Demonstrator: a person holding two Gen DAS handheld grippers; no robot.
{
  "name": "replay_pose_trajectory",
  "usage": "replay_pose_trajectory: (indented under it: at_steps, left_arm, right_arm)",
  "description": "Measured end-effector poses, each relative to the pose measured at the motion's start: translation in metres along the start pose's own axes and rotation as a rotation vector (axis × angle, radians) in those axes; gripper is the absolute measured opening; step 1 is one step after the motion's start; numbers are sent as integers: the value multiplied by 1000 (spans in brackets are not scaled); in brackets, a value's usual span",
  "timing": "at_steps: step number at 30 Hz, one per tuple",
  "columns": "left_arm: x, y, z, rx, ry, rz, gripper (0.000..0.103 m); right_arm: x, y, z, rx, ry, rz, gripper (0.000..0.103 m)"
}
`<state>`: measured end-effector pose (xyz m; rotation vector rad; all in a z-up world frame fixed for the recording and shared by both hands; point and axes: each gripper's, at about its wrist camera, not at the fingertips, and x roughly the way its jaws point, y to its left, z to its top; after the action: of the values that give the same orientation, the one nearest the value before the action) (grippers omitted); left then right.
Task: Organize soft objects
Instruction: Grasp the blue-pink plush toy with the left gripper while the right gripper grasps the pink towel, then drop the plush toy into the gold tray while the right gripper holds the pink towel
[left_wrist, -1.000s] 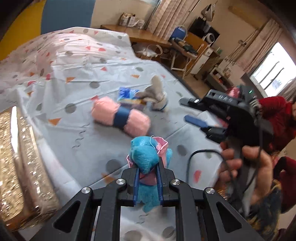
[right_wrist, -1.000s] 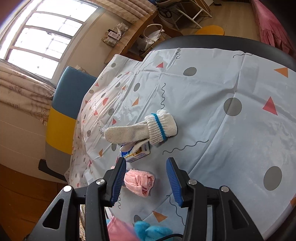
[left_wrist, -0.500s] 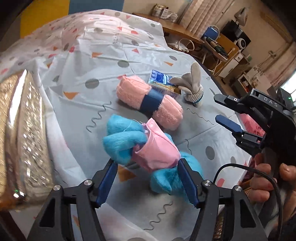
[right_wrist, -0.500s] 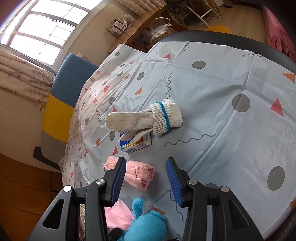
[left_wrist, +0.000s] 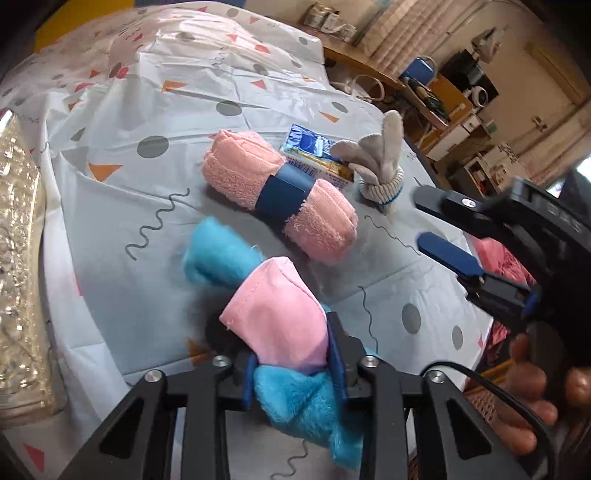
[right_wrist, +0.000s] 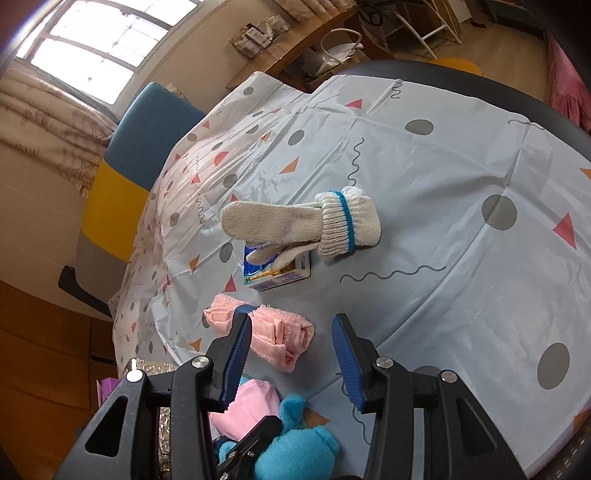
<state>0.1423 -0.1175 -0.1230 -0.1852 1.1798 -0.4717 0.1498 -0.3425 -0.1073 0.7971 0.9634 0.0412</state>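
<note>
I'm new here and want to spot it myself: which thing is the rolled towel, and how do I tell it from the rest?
On the patterned tablecloth, look between the blue plush toy and the small carton. The rolled towel is the only pink roll with a dark blue band around its middle.

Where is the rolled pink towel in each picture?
Left wrist view: the pink towel lies mid-picture, a dark blue band around it, beyond the left gripper.
Right wrist view: the towel lies low, left of middle, partly behind a blue finger.
Shared landmark: the knitted glove.
</note>
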Motion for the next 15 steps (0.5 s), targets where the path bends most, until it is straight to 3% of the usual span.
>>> replay_pose_trajectory:
  at_steps: [3, 9, 15]
  left_arm:
    - [-14, 3, -9, 76, -15, 30, 28]
    - [-34, 10, -18, 132, -44, 58, 27]
    - [-63, 11, -16, 153, -101, 69, 27]
  right_arm:
    - [13, 19, -3, -121, 47, -42, 46]
    - [46, 75, -14, -527, 85, -218, 46]
    - [79, 97, -21, -804, 138, -252, 54]
